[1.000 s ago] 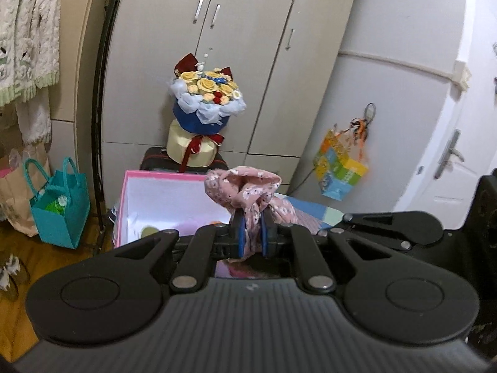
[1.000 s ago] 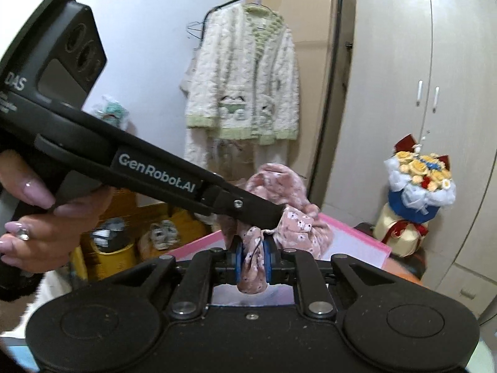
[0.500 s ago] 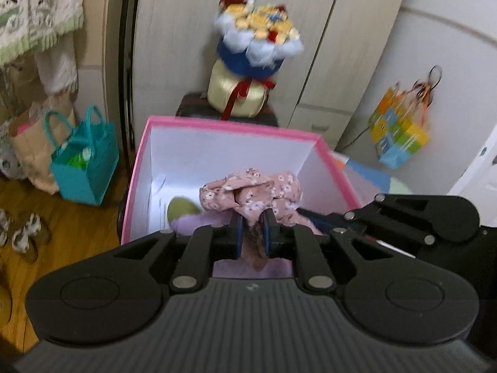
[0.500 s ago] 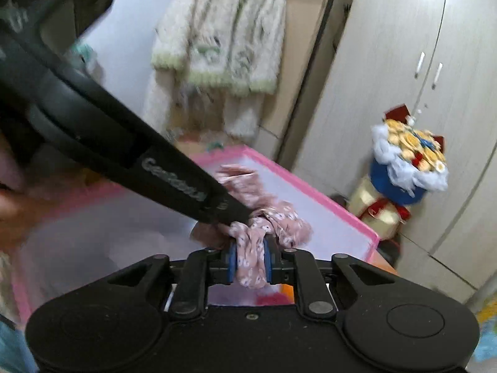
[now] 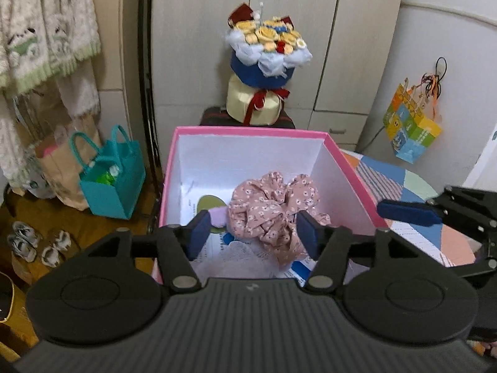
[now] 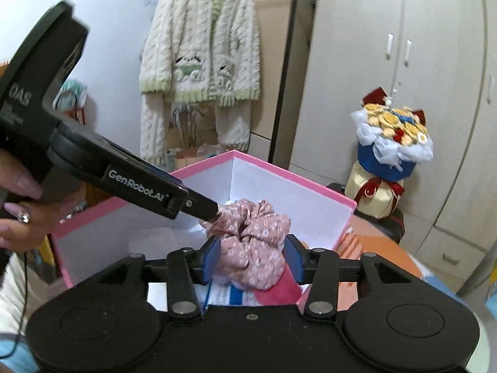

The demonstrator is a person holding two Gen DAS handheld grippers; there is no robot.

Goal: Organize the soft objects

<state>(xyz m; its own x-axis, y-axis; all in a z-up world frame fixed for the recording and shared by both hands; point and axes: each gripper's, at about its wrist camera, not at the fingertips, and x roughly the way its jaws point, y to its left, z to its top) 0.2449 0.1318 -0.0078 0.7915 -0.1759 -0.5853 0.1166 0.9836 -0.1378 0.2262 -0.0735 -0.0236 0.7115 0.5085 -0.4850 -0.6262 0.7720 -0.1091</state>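
Over at nine o'clock in the left wrist view, a teal open-topped tote bag (image 5: 113, 183) stands on the wooden floor beside a cream cable-knit cardigan with green trim (image 5: 46, 28) hanging from a rack, both well apart from the work. Toward the centre, at twelve o'clock from the left gripper (image 5: 253, 233), sits the pink-rimmed cardboard box with white inner walls (image 5: 248, 132), its open top facing up so soft things can be dropped straight in. The crumpled pink floral cloth (image 5: 273, 208) lies inside the box on a layer of pale items, roughly at its middle. The left gripper's jaws have just been opening and now stand wide, blue pads clear on either side of the cloth, which reads as a release. Behind the box, a bouquet of yellow fabric roses in blue and cream wrapping (image 5: 267, 71) stands upright on a dark stool against the grey wardrobe doors (image 5: 295, 15). Further right, at three o'clock, the right gripper (image 6: 253, 259) reaches over the box's near corner; its jaws have also just been opening, set moderately apart, and the cloth sits between the pads, seemingly no longer pinched. The cloth looks delivered, so withdrawing both tools seems the sensible next step.
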